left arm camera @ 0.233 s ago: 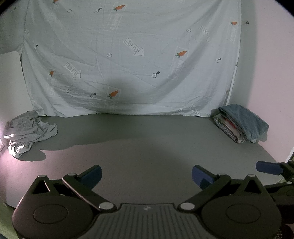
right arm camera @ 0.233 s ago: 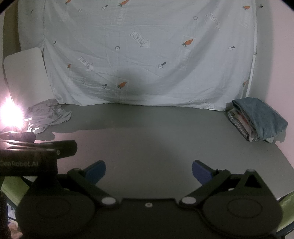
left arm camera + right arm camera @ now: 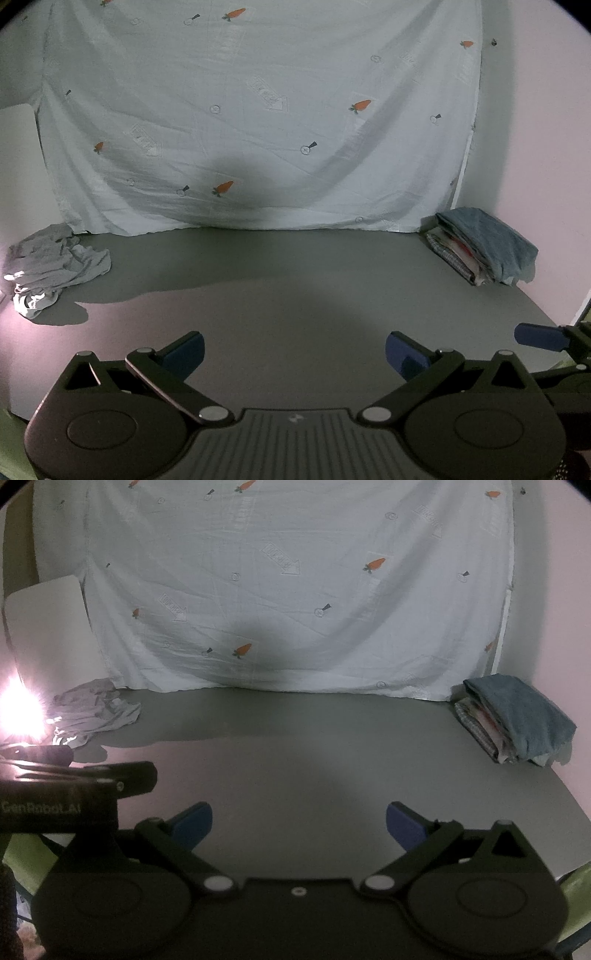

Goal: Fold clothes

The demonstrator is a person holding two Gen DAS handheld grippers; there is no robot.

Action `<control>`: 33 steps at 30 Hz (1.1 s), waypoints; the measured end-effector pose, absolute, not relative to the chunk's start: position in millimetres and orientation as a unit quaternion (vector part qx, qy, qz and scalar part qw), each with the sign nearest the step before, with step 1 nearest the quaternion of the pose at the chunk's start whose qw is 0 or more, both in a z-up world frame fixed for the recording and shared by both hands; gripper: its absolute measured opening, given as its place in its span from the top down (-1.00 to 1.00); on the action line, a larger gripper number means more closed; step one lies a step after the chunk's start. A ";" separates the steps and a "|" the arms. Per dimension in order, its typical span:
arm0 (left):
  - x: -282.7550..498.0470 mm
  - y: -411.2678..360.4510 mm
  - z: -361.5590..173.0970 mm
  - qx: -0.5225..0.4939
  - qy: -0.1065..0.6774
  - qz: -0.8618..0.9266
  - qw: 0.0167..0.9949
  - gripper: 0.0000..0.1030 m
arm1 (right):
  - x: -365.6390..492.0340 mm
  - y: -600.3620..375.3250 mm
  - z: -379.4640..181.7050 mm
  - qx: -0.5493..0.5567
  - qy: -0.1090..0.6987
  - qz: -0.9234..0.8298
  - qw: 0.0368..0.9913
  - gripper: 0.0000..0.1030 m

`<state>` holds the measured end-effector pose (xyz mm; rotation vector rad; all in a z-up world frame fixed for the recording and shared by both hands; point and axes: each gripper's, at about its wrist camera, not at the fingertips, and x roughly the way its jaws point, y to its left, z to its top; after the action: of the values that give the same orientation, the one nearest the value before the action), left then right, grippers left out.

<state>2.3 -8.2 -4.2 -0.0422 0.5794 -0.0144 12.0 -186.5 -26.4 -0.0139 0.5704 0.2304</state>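
Note:
A crumpled light grey garment (image 3: 51, 266) lies at the far left of the grey table (image 3: 295, 295); it also shows in the right wrist view (image 3: 92, 716). A stack of folded clothes with a blue-grey piece on top (image 3: 484, 247) sits at the far right by the wall, also in the right wrist view (image 3: 513, 720). My left gripper (image 3: 294, 354) is open and empty above the table's near edge. My right gripper (image 3: 298, 825) is open and empty beside it. A blue fingertip (image 3: 539, 336) of the right gripper shows in the left wrist view.
A pale sheet with carrot prints (image 3: 258, 118) hangs behind the table. A pink wall (image 3: 546, 147) stands at the right. A bright lamp glare (image 3: 18, 712) sits at the left. The left gripper's body (image 3: 74, 786) crosses the right wrist view's left side.

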 end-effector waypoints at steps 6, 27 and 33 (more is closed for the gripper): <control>4.0 -14.5 -7.4 -0.012 0.289 -0.005 0.957 -1.00 | 12.6 -182.8 -27.5 -0.004 0.284 0.117 0.952 -0.98; 3.4 -4.6 -4.6 -0.027 0.293 -0.012 0.956 -1.00 | 12.8 -187.2 -28.9 -0.010 0.274 0.112 0.955 -0.98; 4.9 -2.1 -1.9 -0.027 0.293 -0.013 0.956 -1.00 | 10.9 -188.3 -29.4 -0.009 0.274 0.111 0.955 -0.98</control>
<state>4.9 -2.1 -1.9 -0.0539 0.5941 -0.0264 10.9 -188.3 -29.4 -0.0193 0.5559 0.2259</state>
